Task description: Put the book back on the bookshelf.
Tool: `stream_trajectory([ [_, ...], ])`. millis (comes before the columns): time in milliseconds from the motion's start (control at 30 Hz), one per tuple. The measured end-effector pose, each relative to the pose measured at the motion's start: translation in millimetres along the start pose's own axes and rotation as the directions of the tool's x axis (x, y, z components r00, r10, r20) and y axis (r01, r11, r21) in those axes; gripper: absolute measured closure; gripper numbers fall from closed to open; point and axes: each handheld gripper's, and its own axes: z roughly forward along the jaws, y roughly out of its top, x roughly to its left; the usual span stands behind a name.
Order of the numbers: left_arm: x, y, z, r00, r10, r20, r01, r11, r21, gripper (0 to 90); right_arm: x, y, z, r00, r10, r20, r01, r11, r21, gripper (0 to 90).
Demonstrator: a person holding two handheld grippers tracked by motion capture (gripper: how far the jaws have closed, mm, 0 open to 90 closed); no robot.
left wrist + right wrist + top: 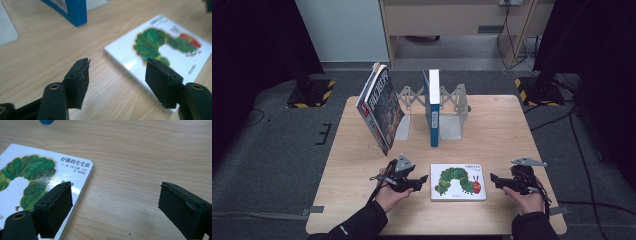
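The caterpillar book (458, 182) lies flat on the surface (492, 130), so its low edge could slip under my fingers and skid away. My left gripper (422, 178) and right gripper (493, 178) flank it, fingers spread on nothing, close beside its side edges.

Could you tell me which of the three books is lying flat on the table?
The white caterpillar book lies flat between the grippers; the blue book stands upright in the rack, and the dark-covered book leans.

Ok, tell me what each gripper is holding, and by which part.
Nothing is held. The left gripper and right gripper both stand open beside the caterpillar book.
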Motion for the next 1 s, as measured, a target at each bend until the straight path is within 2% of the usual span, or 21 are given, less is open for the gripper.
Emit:
stream_trajectory([
  [67,4.3,-6.0,4.3,0.9999,-0.004,-0.014,0.004,0.9997,0.025,32.7,2.6,-1.9,-0.9,1.0,0.004,-0.008,-0.004,1.0,-0.004,12.2],
  [233,18.6,-18.5,14.9,0.9955,0.016,-0.094,-0.008,0.9964,0.084,32.2,12.7,-0.4,4.8,0.999,-0.005,-0.045,0.005,1.0,0.007,16.0],
  [333,22.9,-19.3,16.0,0.9927,0.017,-0.119,-0.008,0.9967,0.081,31.8,18.9,0.4,8.6,0.9976,-0.024,-0.066,0.025,1.0,0.005,18.4],
  [400,24.8,-19.8,16.1,0.9916,0.02,-0.128,-0.009,0.9968,0.08,30.9,22.0,1.0,11.0,0.9968,-0.016,-0.078,0.017,1.0,0.008,19.0],
  [500,28.8,-22.7,17.5,0.9903,0.031,-0.136,-0.018,0.9951,0.097,30.6,23.1,1.4,14.9,0.9959,-0.02,-0.089,0.021,1.0,0.009,20.2],
  [633,34.7,-23.8,17.1,0.9918,0.009,-0.128,0.001,0.9967,0.081,29.0,25.3,3.6,19.8,0.9945,-0.008,-0.104,0.009,1.0,0.012,21.1],
  [800,39.2,-26.0,18.4,0.9916,0.033,-0.125,-0.025,0.9973,0.069,24.9,28.0,5.2,28.7,0.9924,-0.014,-0.122,0.019,0.999,0.033,22.5],
  [1000,42.1,-27.5,19.4,0.9931,0.036,-0.112,-0.03,0.9979,0.057,19.9,29.1,5.5,33.1,0.9887,0.011,-0.149,-0.005,0.999,0.041,25.7],
])
